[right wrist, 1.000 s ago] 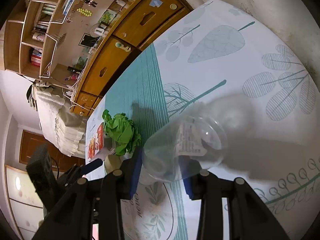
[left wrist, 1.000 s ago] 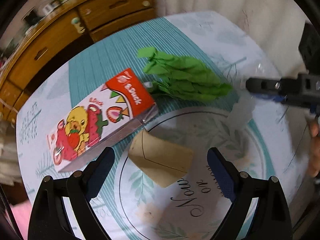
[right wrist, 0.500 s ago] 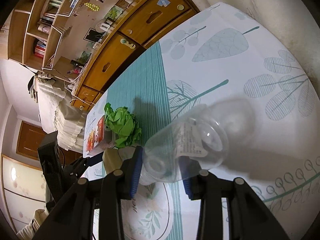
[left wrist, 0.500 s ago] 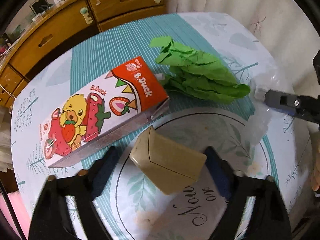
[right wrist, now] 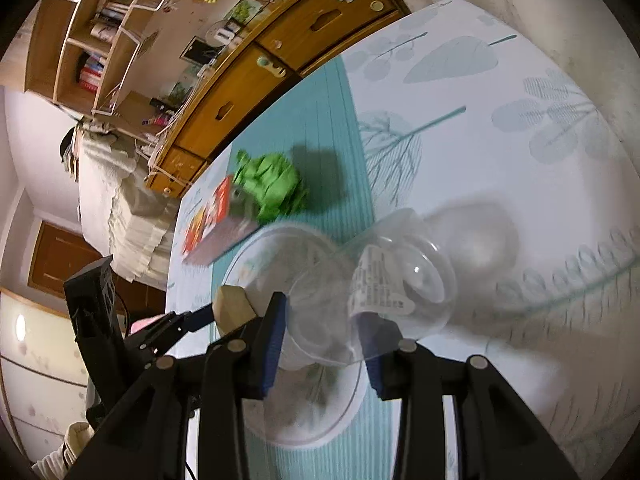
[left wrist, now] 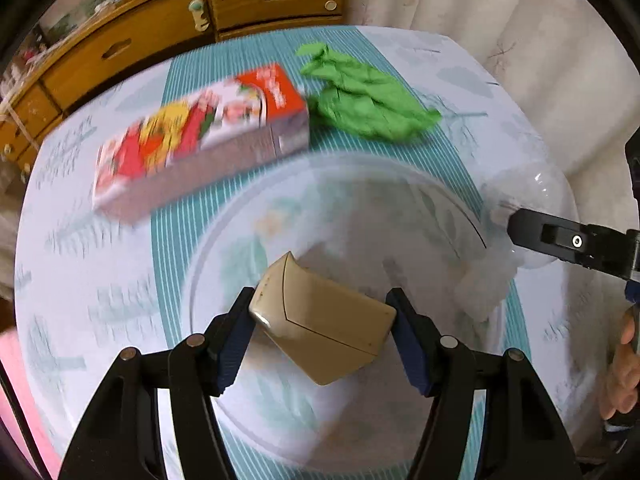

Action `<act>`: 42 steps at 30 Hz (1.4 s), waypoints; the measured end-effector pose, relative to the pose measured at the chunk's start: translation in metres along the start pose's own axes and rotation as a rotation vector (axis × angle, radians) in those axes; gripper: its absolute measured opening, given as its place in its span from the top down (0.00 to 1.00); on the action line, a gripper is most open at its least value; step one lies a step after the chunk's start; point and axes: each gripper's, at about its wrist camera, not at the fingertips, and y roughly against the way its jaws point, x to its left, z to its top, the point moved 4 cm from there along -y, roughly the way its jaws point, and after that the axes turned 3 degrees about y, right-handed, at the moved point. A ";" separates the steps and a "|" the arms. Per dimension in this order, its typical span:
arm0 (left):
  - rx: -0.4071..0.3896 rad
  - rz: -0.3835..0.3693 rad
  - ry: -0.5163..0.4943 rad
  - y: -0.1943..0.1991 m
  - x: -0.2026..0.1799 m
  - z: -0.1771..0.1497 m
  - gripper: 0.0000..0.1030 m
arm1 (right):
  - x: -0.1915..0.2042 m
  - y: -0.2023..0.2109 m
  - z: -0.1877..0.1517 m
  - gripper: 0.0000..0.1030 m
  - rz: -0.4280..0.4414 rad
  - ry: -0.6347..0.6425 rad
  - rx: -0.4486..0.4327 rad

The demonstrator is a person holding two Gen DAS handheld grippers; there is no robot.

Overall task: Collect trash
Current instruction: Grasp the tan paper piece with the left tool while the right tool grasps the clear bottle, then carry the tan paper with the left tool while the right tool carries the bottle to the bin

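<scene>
Between the two blue-padded fingers of the left gripper (left wrist: 322,326) sits a small tan cardboard box (left wrist: 324,328), where a second ago those fingers stood wide apart with the box lying loose on the table ahead of them; now they have closed in and both pads press its sides. Motion blur over the tablecloth suggests the box is being lifted or swung, though whether it is clear of the surface cannot be told. Off to the right, the right gripper (right wrist: 324,338) is clamped on a clear plastic cup with a white printed label (right wrist: 376,284), just as before, holding it above the leaf-patterned round table (right wrist: 500,128).

Two more pieces of rubbish are not yet taken: a long red and white carton printed with a yellow duck and strawberries (left wrist: 200,140) lies beyond the box, and a crumpled green paper wad (left wrist: 368,96) lies just beside the carton's far end.

With both grippers loaded, the likely next need is a bin, and none shows in either view
</scene>
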 end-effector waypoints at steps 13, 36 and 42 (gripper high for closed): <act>-0.036 -0.143 0.160 0.093 0.002 -0.158 0.38 | 0.042 0.063 -0.133 0.66 -0.058 0.009 -0.014; -0.035 -0.269 0.093 0.202 -0.018 -0.393 0.38 | 0.092 0.133 -0.426 0.66 -0.239 -0.038 0.042; 0.054 -0.236 0.126 0.148 -0.028 -0.436 0.38 | 0.052 0.092 -0.468 0.66 -0.265 -0.082 0.157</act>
